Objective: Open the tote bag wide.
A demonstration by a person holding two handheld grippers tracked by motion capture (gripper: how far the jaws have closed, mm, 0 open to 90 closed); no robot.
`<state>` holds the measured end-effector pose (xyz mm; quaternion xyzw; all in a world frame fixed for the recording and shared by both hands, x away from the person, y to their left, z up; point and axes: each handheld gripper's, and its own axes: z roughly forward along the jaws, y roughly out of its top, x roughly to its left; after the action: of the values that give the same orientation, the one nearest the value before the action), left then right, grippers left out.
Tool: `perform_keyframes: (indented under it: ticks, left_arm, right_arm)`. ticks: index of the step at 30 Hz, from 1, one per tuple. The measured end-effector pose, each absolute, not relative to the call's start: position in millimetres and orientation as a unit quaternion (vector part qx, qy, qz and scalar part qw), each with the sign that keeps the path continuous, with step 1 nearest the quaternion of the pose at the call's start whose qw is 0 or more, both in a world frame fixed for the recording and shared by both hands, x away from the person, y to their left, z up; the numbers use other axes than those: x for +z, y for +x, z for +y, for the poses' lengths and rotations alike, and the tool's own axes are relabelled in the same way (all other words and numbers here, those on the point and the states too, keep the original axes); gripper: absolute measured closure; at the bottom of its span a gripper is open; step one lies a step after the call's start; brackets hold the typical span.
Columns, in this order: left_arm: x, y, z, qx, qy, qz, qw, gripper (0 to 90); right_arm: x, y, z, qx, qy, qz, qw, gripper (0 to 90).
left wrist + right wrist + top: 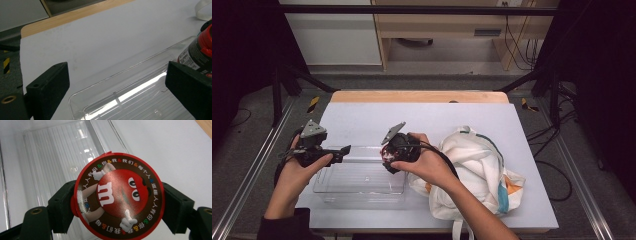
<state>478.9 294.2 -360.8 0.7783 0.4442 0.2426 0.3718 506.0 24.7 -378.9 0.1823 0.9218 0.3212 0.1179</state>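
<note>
Here the right gripper (117, 202) is clamped on the candy tub (118, 195) above the clear tray's (359, 182) right end; next, lowering it in. The left gripper (117, 87), jaws apart, waits at the tray's left.

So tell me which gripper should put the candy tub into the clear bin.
Right. The right gripper already clamps the candy tub above the clear bin; the left gripper is open and holds nothing.
</note>
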Motion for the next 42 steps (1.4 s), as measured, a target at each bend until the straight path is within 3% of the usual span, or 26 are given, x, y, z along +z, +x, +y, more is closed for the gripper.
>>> perform_keyframes:
  ticks: [42]
  left_arm:
    - [-361,479,292,0.241,0.783,0.44,0.369,5.4]
  right_arm:
    - [-398,501,33,0.295,0.174,0.932,0.116,24.2]
